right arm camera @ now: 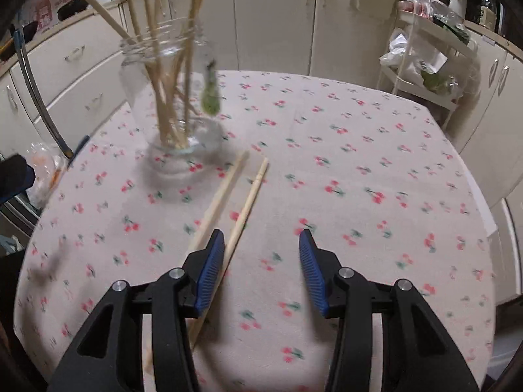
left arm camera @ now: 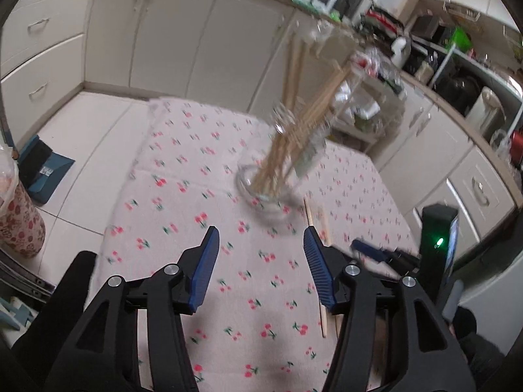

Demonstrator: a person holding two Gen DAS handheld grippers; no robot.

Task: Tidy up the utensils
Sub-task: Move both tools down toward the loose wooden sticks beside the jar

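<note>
A clear glass jar [right arm camera: 176,104] stands on the cherry-print tablecloth [right arm camera: 359,170] and holds several wooden chopsticks [right arm camera: 163,75]. It also shows in the left wrist view [left arm camera: 287,150]. Two loose chopsticks [right arm camera: 242,202] lie on the cloth in front of the jar, running under my right gripper's left finger [right arm camera: 210,268]. They show partly in the left wrist view [left arm camera: 322,225]. My right gripper [right arm camera: 261,261] is open and empty above them. My left gripper [left arm camera: 261,261] is open and empty, a little short of the jar.
White kitchen cabinets [left arm camera: 170,32] and a cluttered counter [left arm camera: 457,52] surround the table. A white rack with bags [right arm camera: 421,65] stands behind the table's far right. A floral container [left arm camera: 16,215] sits at the left. The other gripper's blue finger [left arm camera: 369,250] shows at the right.
</note>
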